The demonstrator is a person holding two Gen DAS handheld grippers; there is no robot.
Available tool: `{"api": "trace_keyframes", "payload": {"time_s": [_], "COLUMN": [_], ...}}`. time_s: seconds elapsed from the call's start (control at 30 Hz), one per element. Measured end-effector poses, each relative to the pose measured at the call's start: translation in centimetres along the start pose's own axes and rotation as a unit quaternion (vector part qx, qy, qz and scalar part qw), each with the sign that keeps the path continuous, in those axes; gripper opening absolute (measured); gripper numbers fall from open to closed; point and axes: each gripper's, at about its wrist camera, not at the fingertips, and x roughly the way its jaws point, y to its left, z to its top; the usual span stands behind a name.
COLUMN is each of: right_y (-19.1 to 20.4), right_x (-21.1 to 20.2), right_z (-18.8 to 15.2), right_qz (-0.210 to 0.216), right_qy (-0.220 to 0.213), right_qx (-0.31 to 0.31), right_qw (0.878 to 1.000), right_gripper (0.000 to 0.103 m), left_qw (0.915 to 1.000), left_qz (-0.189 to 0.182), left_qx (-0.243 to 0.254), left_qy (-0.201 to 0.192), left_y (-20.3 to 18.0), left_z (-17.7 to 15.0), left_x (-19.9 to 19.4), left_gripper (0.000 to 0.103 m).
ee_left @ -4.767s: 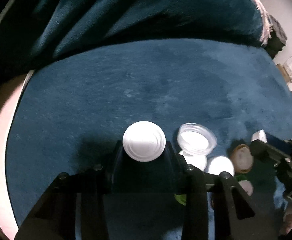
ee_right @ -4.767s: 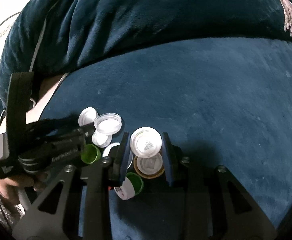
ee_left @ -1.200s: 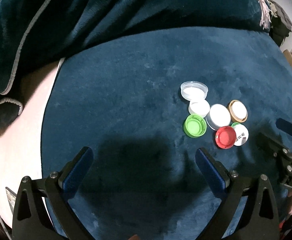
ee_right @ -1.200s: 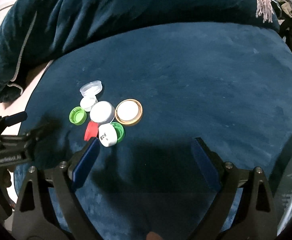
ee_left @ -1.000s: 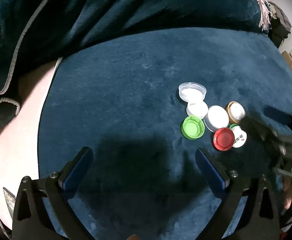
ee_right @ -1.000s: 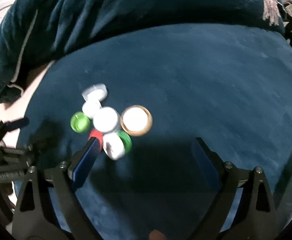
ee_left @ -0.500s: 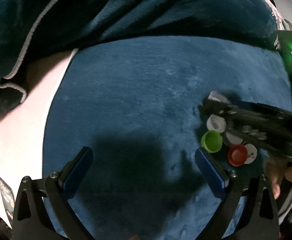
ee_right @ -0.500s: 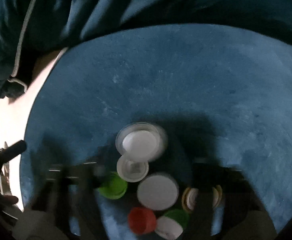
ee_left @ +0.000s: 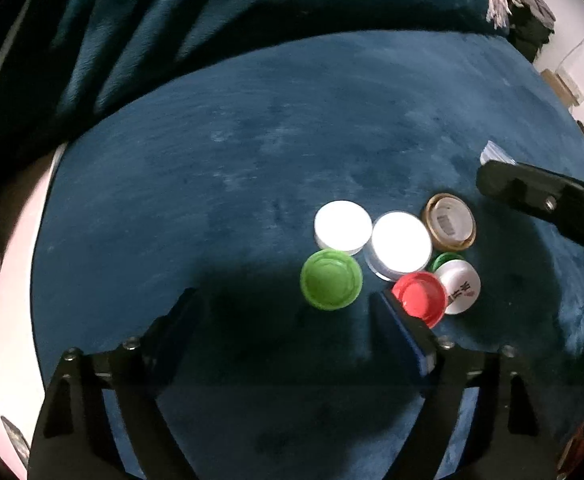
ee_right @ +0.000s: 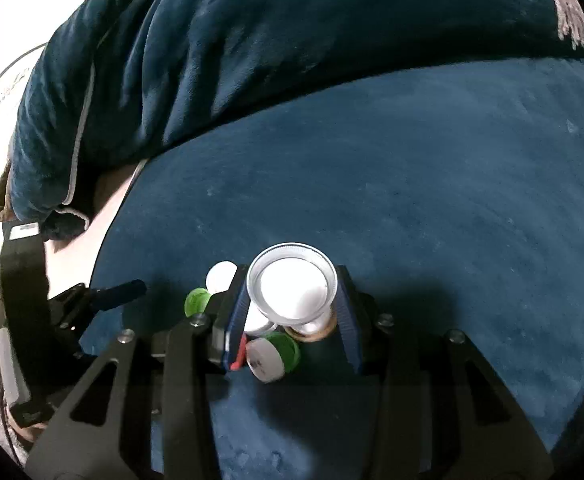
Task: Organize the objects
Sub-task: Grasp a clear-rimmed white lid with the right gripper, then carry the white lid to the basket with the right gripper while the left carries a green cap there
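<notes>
The clear round plastic lid [ee_right: 293,287] sits clamped between the right gripper [ee_right: 294,312]'s blue pads, lifted above the pile, its open side facing up toward the camera and its flat face tilted a little. No writing shows on it.

Under it lies the cluster of caps: a white cap with dark printed characters [ee_left: 459,286], too blurred to read, lies tipped on its side on a dark green cap [ee_left: 444,259]. A gold-rimmed lid with a barcode sticker [ee_left: 448,222] lies flat just beside a large plain white lid [ee_left: 400,247], which touches a smaller white lid [ee_left: 343,227]. A light green cap [ee_left: 331,279] and a red cap [ee_left: 420,298] lie open side up at the near edge.

The left gripper [ee_left: 287,320] hovers low over this pile, its jaws apart and just now narrowing, nothing pressed between them; the red cap is right against its right-hand pad.

Everything rests on a dark blue plush cloth [ee_left: 251,152]. A rumpled dark blue blanket [ee_right: 251,40] is heaped behind, with a pale fringe [ee_right: 572,4] at its far corner and a pale wall beyond.
</notes>
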Motion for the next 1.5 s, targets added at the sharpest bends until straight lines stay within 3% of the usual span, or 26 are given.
{"api": "trace_keyframes", "payload": {"time_s": [0.03, 0.07, 0.13, 0.4, 0.6, 0.77, 0.93, 1.23, 1.37, 1.5], "right_y": [-0.2, 0.0, -0.8, -1.9, -2.3, -3.5, -6.4, -15.4, -18.8, -20.5], "right_x": [-0.2, 0.0, -0.5, -2.3, -4.9, -9.2, -15.3, -25.2, -28.3, -29.7], "right_z": [0.0, -0.1, -0.4, -3.0, -5.0, -6.4, -8.1, -13.8, -15.0, -15.0], "right_qz": [-0.001, -0.001, 0.002, 0.004, 0.0, -0.014, -0.045, -0.131, -0.153, -0.163], "right_qy": [0.0, -0.001, -0.001, 0.002, -0.005, -0.031, -0.071, -0.125, -0.142, -0.155], "right_qx": [0.0, -0.001, 0.002, 0.006, 0.018, 0.03, 0.06, 0.168, 0.211, 0.225], "right_qw": [1.0, 1.0, 1.0, 1.0, 1.0, 0.999, 0.995, 0.969, 0.955, 0.948], "right_gripper": [0.042, 0.042, 0.042, 0.042, 0.042, 0.042, 0.042, 0.042, 0.042, 0.042], "left_qw": [1.0, 0.9999, 0.9997, 0.9988, 0.997, 0.9927, 0.9842, 0.9568, 0.9495, 0.9503], "left_qz": [-0.004, -0.011, -0.024, -0.042, -0.059, -0.078, -0.126, -0.208, -0.238, -0.249], "left_qx": [-0.001, -0.004, -0.006, -0.017, 0.02, 0.058, 0.095, 0.192, 0.196, 0.182], "left_qy": [0.002, 0.004, 0.005, -0.017, -0.047, -0.071, -0.079, -0.066, -0.058, -0.04], "left_y": [-0.2, -0.2, -0.4, 0.0, -4.1, -9.4, -16.7, -32.6, -36.5, -38.5], "left_z": [0.2, 0.3, 0.6, 1.1, 1.4, 1.6, 1.8, 0.6, 0.7, 1.0], "left_x": [0.3, 0.5, 0.5, -2.4, -6.6, -10.1, -13.2, -15.8, -16.0, -14.9], "left_gripper": [0.075, 0.053, 0.03, 0.03, 0.03, 0.03, 0.03, 0.03, 0.03, 0.03]}}
